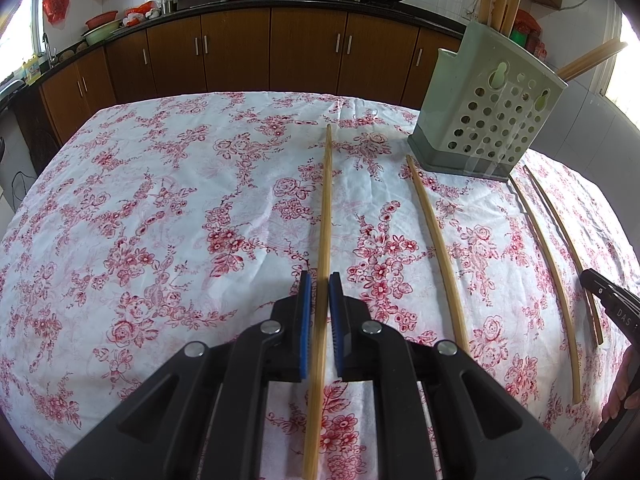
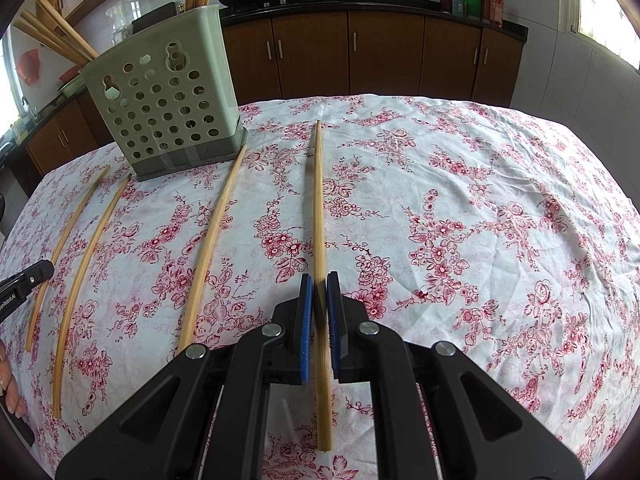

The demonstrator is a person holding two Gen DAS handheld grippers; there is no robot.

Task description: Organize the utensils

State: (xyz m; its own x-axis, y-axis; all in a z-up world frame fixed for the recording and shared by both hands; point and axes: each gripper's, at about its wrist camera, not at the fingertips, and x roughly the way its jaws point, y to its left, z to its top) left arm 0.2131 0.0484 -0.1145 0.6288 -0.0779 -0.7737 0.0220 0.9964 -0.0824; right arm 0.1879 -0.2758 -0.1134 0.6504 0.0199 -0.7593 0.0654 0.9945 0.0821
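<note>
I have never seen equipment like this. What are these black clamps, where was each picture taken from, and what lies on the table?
There is no robot here. A person holds two clamp-like grippers, each with a camera looking along its fingers. One picture comes from the left gripper, the other from the right gripper. The floral tablecloth carries a green perforated holder and four chopsticks. The left gripper is shut on the leftmost chopstick, the right on the rightmost chopstick. The two middle chopsticks lie free.

Matt, finely grained bamboo chopsticks (image 1: 325,216) lie on a creased floral cotton cloth (image 1: 160,208) near a smooth pale-green plastic holder (image 1: 486,120), with glossy wooden cabinets (image 1: 236,52) behind.
</note>
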